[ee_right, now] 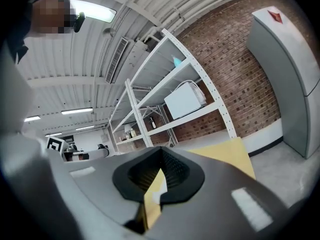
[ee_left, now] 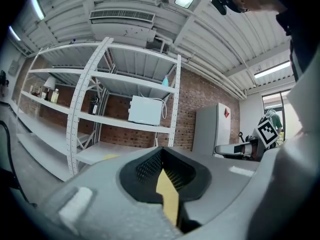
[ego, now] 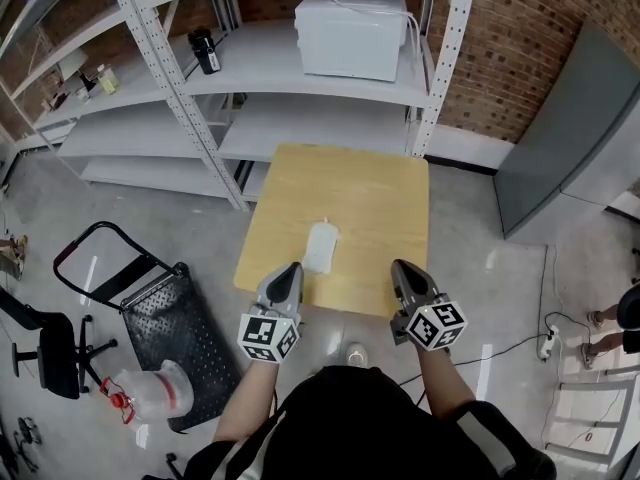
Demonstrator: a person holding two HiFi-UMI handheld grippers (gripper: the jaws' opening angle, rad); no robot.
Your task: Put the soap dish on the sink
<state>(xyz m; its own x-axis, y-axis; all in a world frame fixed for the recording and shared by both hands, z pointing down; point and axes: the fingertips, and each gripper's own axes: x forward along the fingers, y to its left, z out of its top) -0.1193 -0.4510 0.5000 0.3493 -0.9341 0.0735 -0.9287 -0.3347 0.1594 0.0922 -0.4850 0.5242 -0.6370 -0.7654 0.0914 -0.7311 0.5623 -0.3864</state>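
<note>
Here, the soap dish (ego: pixel 322 247) lies on the wooden table (ego: pixel 370 193) near its front edge, just beyond the tips of my left gripper (ego: pixel 288 270) and left of my right gripper (ego: pixel 403 267), both clenched shut on nothing.

Your torso (ego: pixel 360 423) runs off the head view's near edge, and a bystander's legs (ego: pixel 608 330) are cut off at right. The left gripper (ee_left: pixel 162 159) and right gripper (ee_right: pixel 161 163) hide most of the table (ee_right: pixel 227 154) in their own views. Far-left shelf items (ego: pixel 95 80) are too small to identify.

Soap dish (ego: pixel 322 247) on wooden table (ego: pixel 372 203)
</note>
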